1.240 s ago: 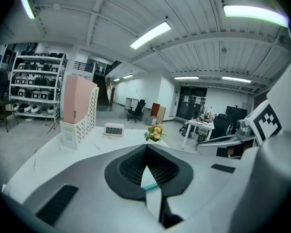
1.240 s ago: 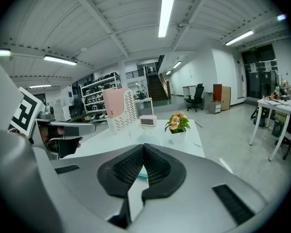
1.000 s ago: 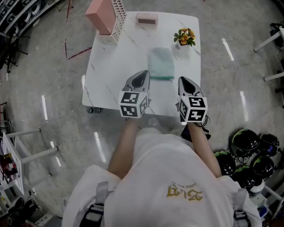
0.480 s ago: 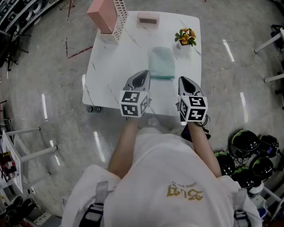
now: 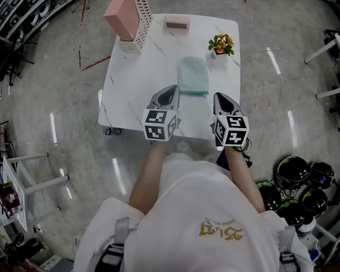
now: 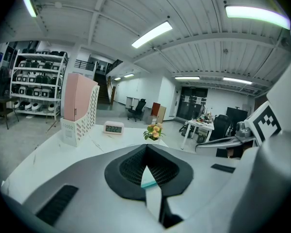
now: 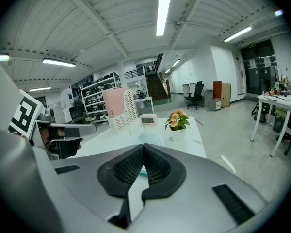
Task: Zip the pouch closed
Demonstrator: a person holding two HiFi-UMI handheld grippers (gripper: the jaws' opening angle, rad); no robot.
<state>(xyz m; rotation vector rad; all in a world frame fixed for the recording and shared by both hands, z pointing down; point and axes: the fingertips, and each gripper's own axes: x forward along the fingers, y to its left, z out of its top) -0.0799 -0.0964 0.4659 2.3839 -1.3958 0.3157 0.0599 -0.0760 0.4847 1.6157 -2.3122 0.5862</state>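
Pouch (image 5: pixel 193 76): lies flat near the middle of the white marble table (image 5: pixel 130 89), pale teal, with a darker teal strip along the end nearest the person. Rests apart from both grippers, touched by neither.

Left gripper (image 5: pixel 172 88): hovers over the near part of the table, just short of the pouch's near-left corner, pointing across the tabletop. Jaws pressed together with nothing clamped; in the left gripper view only a sliver of teal shows beyond the closed pads (image 6: pixel 157 166).

Right gripper (image 5: pixel 219 96): hangs beside the pouch's near-right corner, over the near-right part of the table, level with its partner. Jaws likewise together and empty, with the pouch visible ahead past the tips in the right gripper view.

Farther back: pink file holder (image 5: pixel 127 10) with white lattice sides at the far-left corner, upright; small digital clock (image 5: pixel 176 22) at the far edge, near the holder; potted flowers (image 5: pixel 221 44) at the far right, just beyond the pouch's far-right corner.

On the floor to the person's right: cluster of dark helmets (image 5: pixel 294 180).
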